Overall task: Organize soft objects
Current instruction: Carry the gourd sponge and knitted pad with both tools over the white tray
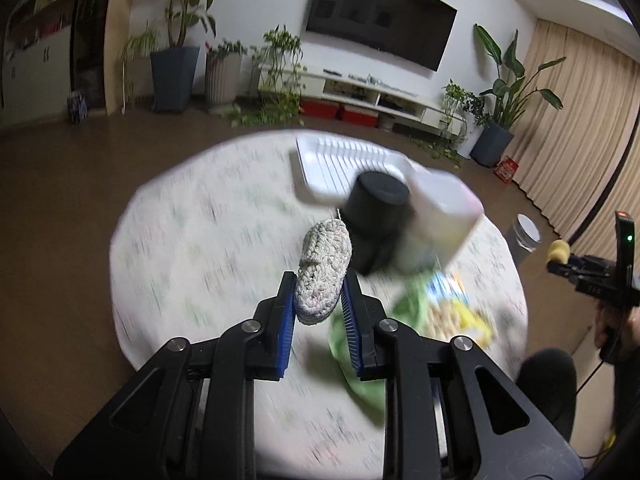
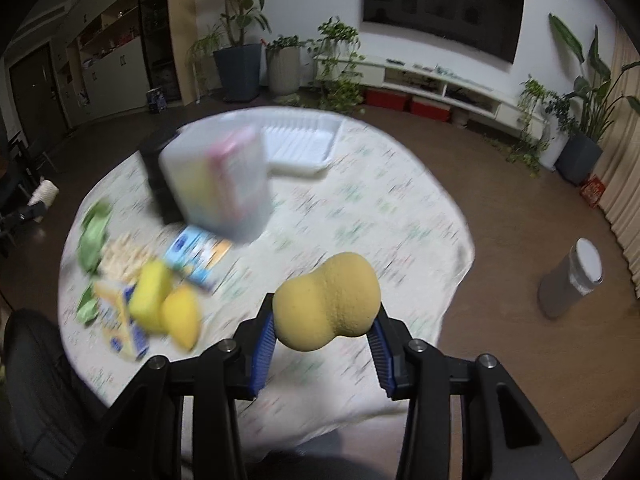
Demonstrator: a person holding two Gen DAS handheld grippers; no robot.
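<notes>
We hold a crocheted oval pad (image 1: 325,270) at lower centre of the left view, its long axis running up the frame away from us, clamped in the left gripper (image 1: 319,300). The right gripper (image 2: 325,326) squeezes a peanut-shaped yellow sponge (image 2: 328,300), lying slantwise, low in its view. Both seem mid-carry; next we likely need a drop spot, perhaps the white tray (image 2: 298,142) beyond.
</notes>
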